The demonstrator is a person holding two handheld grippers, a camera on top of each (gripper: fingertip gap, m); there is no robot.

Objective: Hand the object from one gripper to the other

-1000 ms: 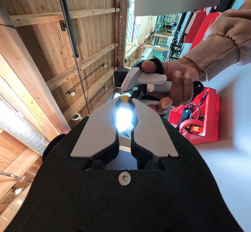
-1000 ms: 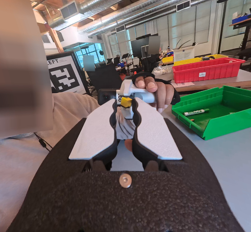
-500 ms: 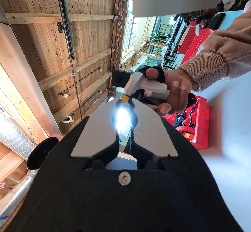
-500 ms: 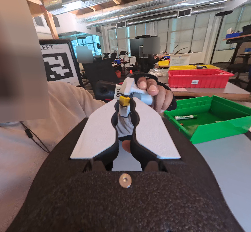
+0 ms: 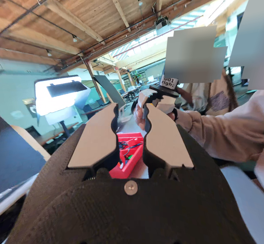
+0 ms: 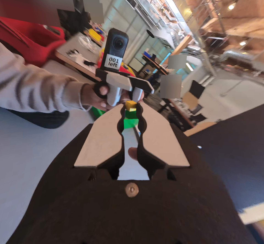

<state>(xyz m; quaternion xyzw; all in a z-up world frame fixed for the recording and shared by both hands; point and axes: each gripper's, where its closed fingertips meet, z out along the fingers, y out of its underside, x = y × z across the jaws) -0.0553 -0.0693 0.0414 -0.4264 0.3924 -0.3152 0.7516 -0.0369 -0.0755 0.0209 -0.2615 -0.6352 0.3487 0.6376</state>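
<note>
The right gripper (image 6: 130, 106) pinches the yellow block (image 6: 131, 105) at its fingertips, in the air above the desk (image 6: 28, 151). The left gripper (image 5: 130, 108) gapes, released and empty, with open room between the two tools.

Matt, grainy black plastic on right gripper (image 6: 130, 105); smooth yellow block (image 6: 130, 105) at 12 o'clock; glossy red plastic bin (image 5: 128, 155); rough wooden ceiling (image 5: 88, 16).

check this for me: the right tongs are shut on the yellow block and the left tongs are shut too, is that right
Not quite. The right tongs are shut on the yellow block, but the left tongs are open and empty, as the left wrist view shows.
</note>
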